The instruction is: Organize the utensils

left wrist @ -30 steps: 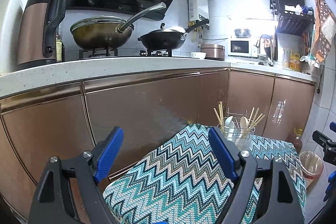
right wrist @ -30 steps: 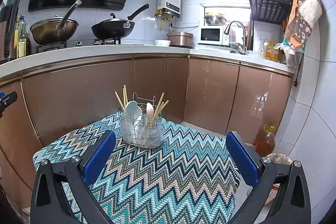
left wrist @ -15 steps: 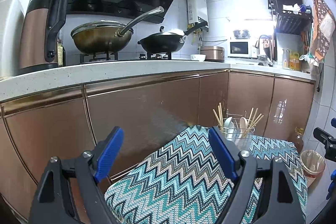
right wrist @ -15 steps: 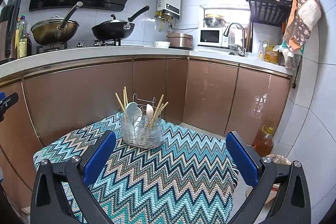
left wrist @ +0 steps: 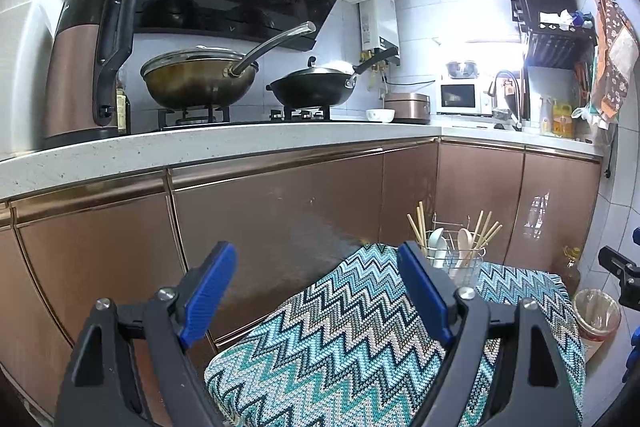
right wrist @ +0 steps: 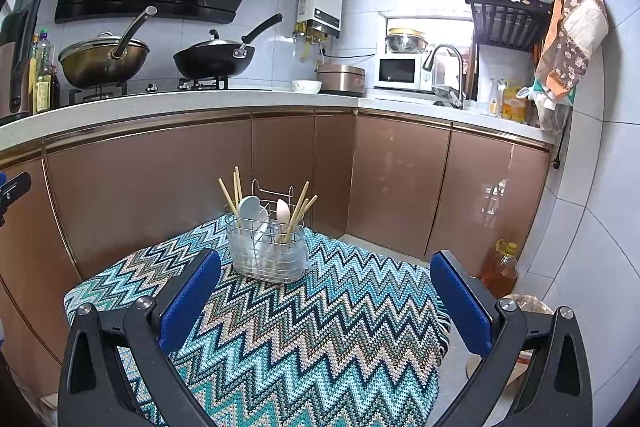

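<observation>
A clear utensil holder with a wire frame [right wrist: 267, 247] stands at the far side of a small table covered by a teal zigzag cloth [right wrist: 304, 327]. Wooden chopsticks [right wrist: 231, 189] and pale spoons [right wrist: 252, 209] stick up out of it. My right gripper [right wrist: 326, 299] hovers open over the cloth, short of the holder, with nothing between its blue pads. In the left wrist view the same holder [left wrist: 456, 259] sits to the far right, partly behind the right finger [left wrist: 420, 291]. My left gripper [left wrist: 314, 291] is open and empty, off the table's left edge.
Brown cabinet fronts [right wrist: 160, 187] close in behind and left of the table. The white worktop [left wrist: 200, 143] carries two woks, a tall kettle and a microwave. An oil bottle [right wrist: 500, 267] and a lined bin [left wrist: 596, 315] stand on the floor to the right.
Both cameras have tilted slightly upward, so the table and holder sit a little lower in view. Both grippers stay open and empty.
</observation>
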`<state>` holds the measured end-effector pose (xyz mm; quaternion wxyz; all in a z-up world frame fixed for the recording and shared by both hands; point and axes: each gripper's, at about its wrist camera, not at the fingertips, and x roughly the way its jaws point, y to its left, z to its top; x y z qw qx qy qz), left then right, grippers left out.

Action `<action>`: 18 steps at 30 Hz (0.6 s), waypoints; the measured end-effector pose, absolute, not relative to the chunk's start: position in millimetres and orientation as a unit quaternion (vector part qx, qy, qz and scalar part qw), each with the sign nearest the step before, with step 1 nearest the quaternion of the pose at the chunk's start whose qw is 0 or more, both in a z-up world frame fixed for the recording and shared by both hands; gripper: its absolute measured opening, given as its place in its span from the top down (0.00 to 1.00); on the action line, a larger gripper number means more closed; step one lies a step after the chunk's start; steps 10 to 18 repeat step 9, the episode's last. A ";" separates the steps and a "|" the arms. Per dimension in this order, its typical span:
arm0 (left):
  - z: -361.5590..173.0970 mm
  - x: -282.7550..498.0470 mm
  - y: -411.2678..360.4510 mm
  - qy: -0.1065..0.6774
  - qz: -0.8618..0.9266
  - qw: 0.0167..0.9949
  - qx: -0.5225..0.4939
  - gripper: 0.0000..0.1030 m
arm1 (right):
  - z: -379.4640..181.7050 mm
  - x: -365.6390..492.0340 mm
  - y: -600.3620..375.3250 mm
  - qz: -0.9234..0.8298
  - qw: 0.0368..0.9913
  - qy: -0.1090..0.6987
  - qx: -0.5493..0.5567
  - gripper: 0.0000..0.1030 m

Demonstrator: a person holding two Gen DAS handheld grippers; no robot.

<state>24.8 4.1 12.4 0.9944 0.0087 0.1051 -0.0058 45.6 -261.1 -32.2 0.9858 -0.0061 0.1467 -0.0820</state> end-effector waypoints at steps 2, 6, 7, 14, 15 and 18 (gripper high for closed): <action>12.8 24.0 4.6 0.105 -0.004 0.994 0.008 0.20 | -31.3 43.3 -261.5 -0.083 0.986 0.147 -0.006 0.00; 14.2 22.9 7.1 0.106 -0.003 0.994 0.006 0.20 | -29.4 40.0 -262.4 -0.086 0.986 0.146 -0.007 0.00; 14.6 22.6 7.2 0.106 -0.002 0.994 0.005 0.20 | -28.5 38.9 -262.8 -0.086 0.986 0.146 -0.007 0.00; 15.2 22.4 7.7 0.107 -0.002 0.994 0.005 0.20 | -27.9 38.6 -262.3 -0.087 0.985 0.146 -0.007 0.00; 15.2 22.4 7.7 0.107 -0.002 0.994 0.005 0.20 | -27.9 38.6 -262.3 -0.087 0.985 0.146 -0.007 0.00; 15.2 22.4 7.7 0.107 -0.002 0.994 0.005 0.20 | -27.9 38.6 -262.3 -0.087 0.985 0.146 -0.007 0.00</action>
